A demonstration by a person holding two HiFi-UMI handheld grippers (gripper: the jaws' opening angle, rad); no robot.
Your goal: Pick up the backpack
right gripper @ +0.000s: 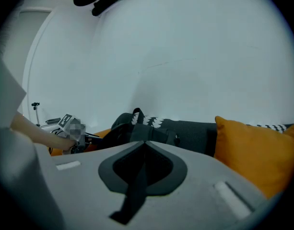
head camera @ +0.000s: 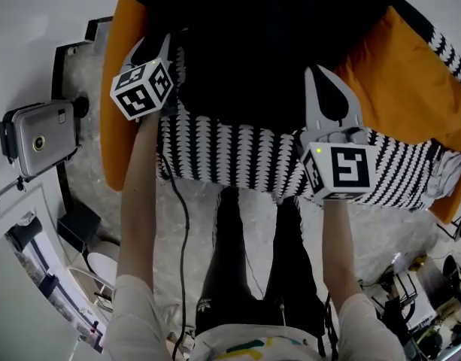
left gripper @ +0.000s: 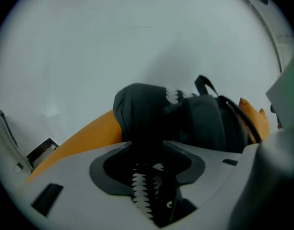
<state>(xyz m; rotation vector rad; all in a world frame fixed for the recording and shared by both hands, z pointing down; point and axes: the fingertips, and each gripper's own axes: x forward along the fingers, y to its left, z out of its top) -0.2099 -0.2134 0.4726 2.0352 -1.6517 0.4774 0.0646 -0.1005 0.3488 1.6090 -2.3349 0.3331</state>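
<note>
Soft black fabric backpack (head camera: 275, 51) slumps on zigzag-patterned cloth (head camera: 230, 150).

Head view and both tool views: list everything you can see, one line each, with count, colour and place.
backpack: one, black, lying on the cushions ahead of both tools
blanket: one, black-and-white pattern, under the backpack, hanging over the front edge
cushions: orange, showing left and right of the backpack; count unclear
camera: one, silver, on a stand at the far left
clutter: dark mixed items on the floor at lower right; too small to name
legs: two, black trousers, bottom centre
left tool: one, grey, jaws apart, at the backpack's left end
right tool: one, grey, jaws together, empty, near the backpack's right side
</note>
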